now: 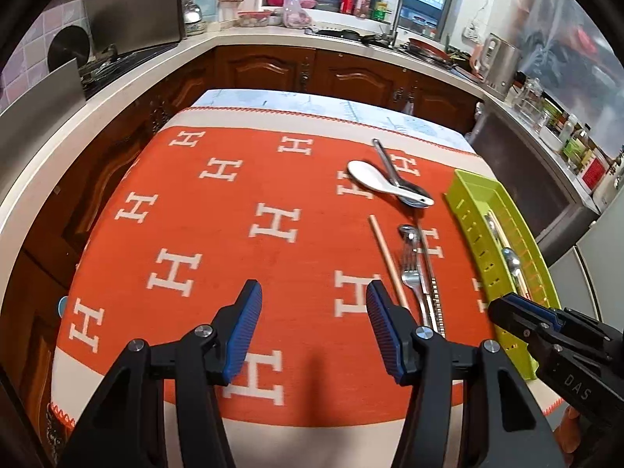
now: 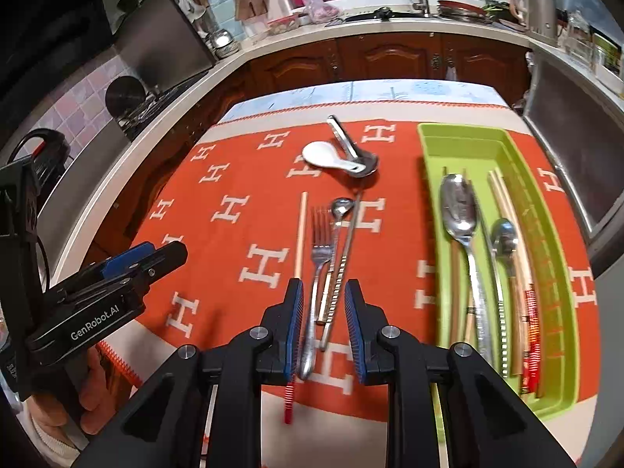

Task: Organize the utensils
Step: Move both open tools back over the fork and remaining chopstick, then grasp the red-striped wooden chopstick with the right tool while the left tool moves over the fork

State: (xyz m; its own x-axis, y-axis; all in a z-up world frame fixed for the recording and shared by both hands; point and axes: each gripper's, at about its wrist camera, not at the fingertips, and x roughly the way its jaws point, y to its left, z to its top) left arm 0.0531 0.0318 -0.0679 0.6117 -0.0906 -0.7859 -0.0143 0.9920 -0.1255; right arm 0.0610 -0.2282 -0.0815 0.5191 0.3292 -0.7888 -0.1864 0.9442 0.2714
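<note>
1. My left hand-held gripper [image 1: 314, 304] hangs over the orange cloth [image 1: 241, 257] with its jaws apart and nothing between the blue pads [image 1: 243, 331].
2. My right hand-held gripper [image 2: 319, 304] stands with its jaws narrowly apart. Its pads touch nothing; the handles of the loose utensils show in the gap, lying on the cloth below.
3. Just ahead of the right hand-held gripper lie 4 loose pieces side by side on the desk [image 2: 296, 95]: a wooden chopstick [image 2: 300, 234] with a red ribbed end, a steel fork [image 2: 320, 249], a small steel spoon [image 2: 340, 214] and a thin metal stick with a ribbed handle [image 2: 345, 257].
4. Farther off, near the far edge of the orange cloth, a white ceramic spoon [image 2: 325, 156] lies across a steel ladle-like spoon [image 2: 353, 148], the 2 touching.
5. To the right of the loose pieces, well apart from them, sits the green tray [image 2: 429, 144]. It holds a large steel spoon [image 2: 460, 210], a smaller spoon [image 2: 505, 238], wooden chopsticks [image 2: 503, 195] and a red ribbed piece [image 2: 532, 335].
6. From the left wrist view the tray [image 1: 464, 187] lies at the right edge of the desk, and the right hand-held gripper [image 1: 503, 312] reaches in over its near end.
7. Wooden kitchen cabinets [image 2: 386, 58] and a crowded worktop with a tap [image 1: 394, 7] stand beyond the desk.
</note>
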